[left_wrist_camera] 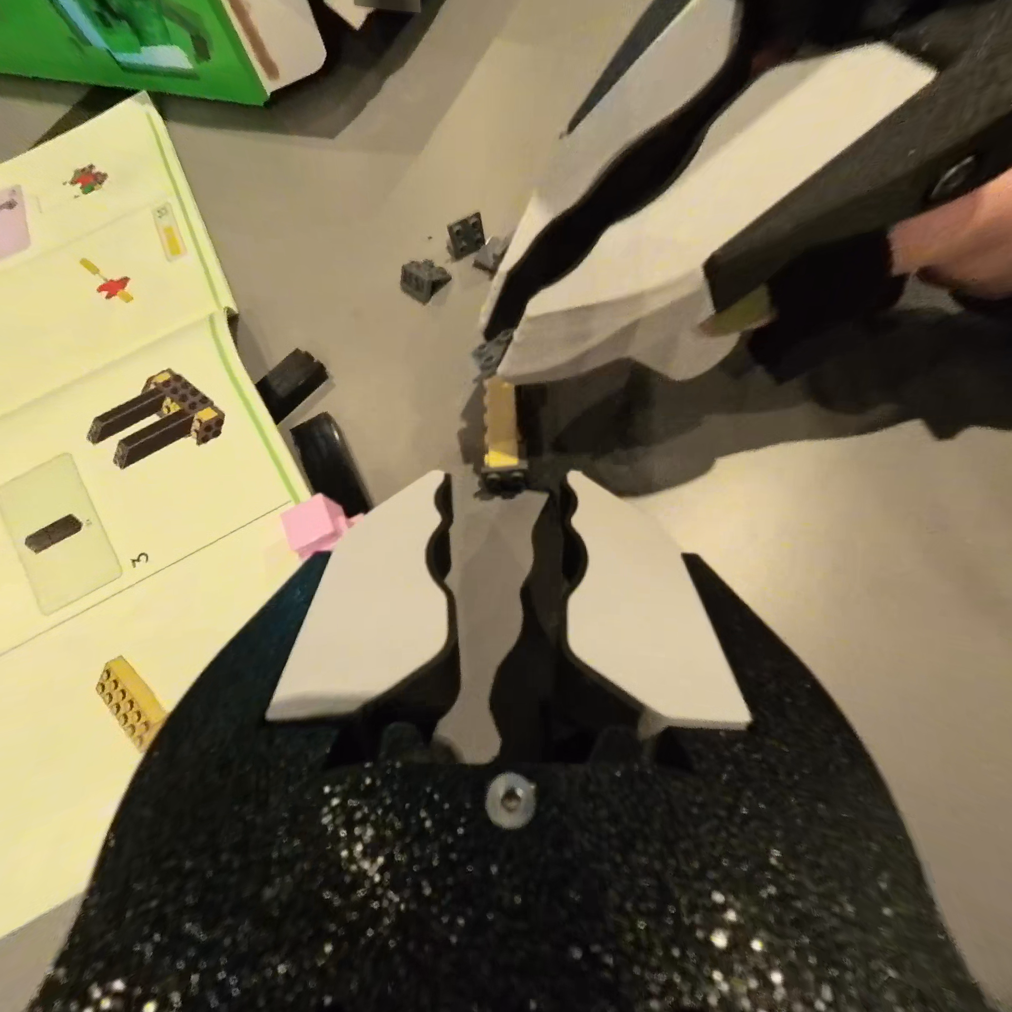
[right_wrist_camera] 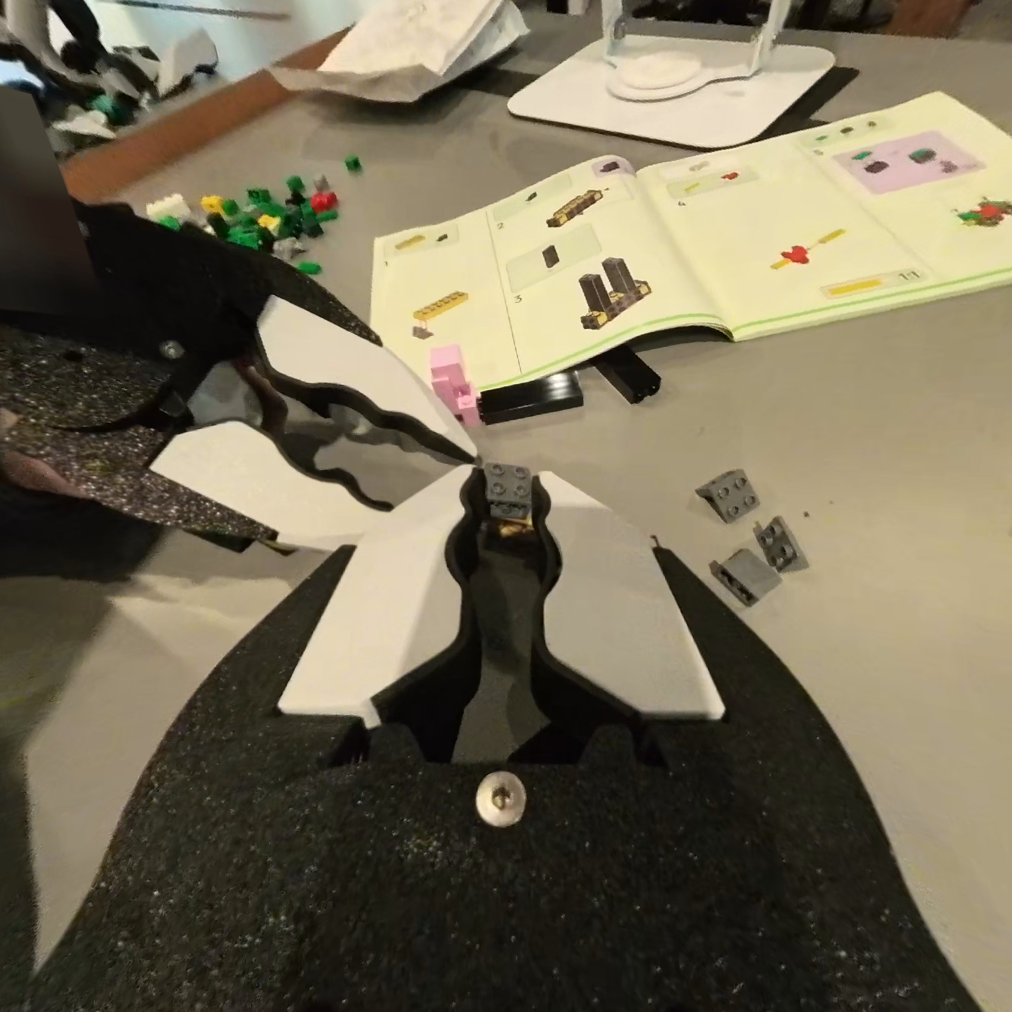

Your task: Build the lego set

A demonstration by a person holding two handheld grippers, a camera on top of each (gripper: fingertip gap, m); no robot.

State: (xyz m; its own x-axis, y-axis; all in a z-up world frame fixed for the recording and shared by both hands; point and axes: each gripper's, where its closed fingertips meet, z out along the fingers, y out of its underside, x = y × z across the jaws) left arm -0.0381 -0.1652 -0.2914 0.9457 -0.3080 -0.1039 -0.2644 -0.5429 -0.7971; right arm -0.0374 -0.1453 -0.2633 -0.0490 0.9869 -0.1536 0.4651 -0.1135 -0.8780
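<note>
A tan and black Lego assembly (left_wrist_camera: 501,432) lies on the grey table just past my left gripper (left_wrist_camera: 506,479). The left gripper is open, and its tips flank the assembly's near end with a gap on both sides. My right gripper (right_wrist_camera: 506,482) is shut on a small dark grey 2x2 brick (right_wrist_camera: 506,487) and holds it right over the assembly's far end, where a bit of tan (right_wrist_camera: 512,528) shows beneath. In the left wrist view the right gripper (left_wrist_camera: 493,342) comes in from the upper right with the grey brick (left_wrist_camera: 490,353).
The open instruction booklet (right_wrist_camera: 712,246) lies behind, also at left in the left wrist view (left_wrist_camera: 109,383). Nearby are a pink piece (right_wrist_camera: 452,378), black bricks (right_wrist_camera: 531,402), three loose grey bricks (right_wrist_camera: 728,495), a tan plate (left_wrist_camera: 128,701), a pile of small pieces (right_wrist_camera: 257,219), a green box (left_wrist_camera: 137,49) and a white stand base (right_wrist_camera: 673,93). The grippers are tip to tip, or close to it.
</note>
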